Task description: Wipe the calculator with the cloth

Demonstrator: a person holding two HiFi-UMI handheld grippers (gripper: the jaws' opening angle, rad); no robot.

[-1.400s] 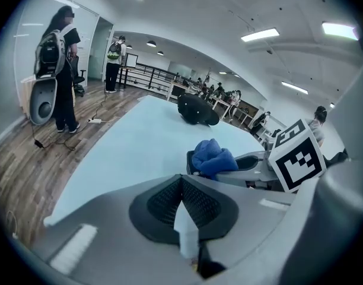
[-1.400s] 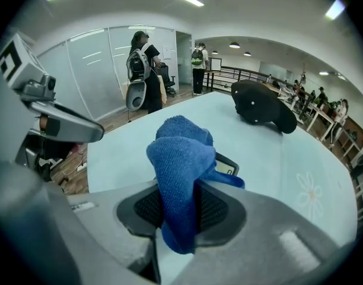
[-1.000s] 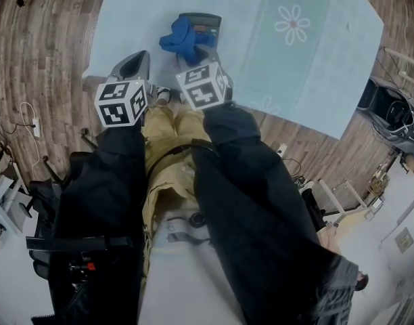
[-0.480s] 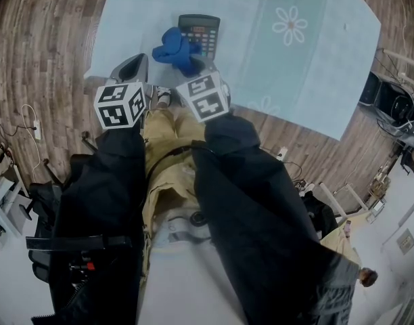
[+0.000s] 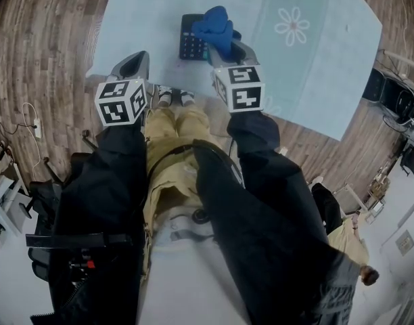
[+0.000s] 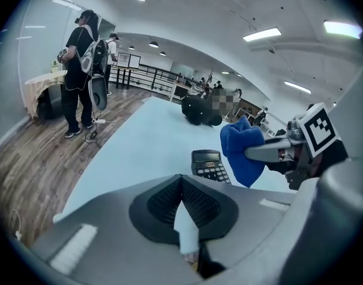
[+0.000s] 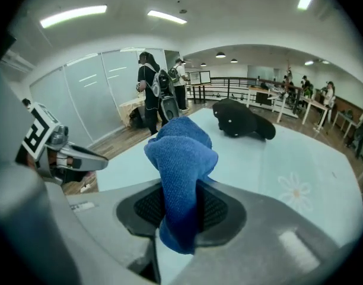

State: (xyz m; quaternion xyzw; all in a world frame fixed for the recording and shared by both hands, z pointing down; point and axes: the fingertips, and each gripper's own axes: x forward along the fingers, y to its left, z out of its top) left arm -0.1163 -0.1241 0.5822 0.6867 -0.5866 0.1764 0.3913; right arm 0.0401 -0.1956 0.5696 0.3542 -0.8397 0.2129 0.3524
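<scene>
Spreading ahead of both grippers is a pale blue table [image 5: 146, 12], with a black bag [image 7: 244, 120] lying far out beyond the right gripper's tips. A daisy print [image 5: 292, 24] sits ahead and to the right of that tool.

The left gripper [image 5: 130, 65] hangs at the table's near edge, its jaws pressed together with nothing between them. The right gripper [image 5: 225, 44] reaches further out over the table, well ahead of the left one, its jaws clamped on the blue cloth [image 5: 216, 27], which bunches up past the tips and hangs down below them.

The calculator [image 5: 192, 38] lies flat on the table, just to the left of the right gripper's tips and ahead-right of the left gripper. The cloth overlaps its right side; whether they touch cannot be told.
</scene>
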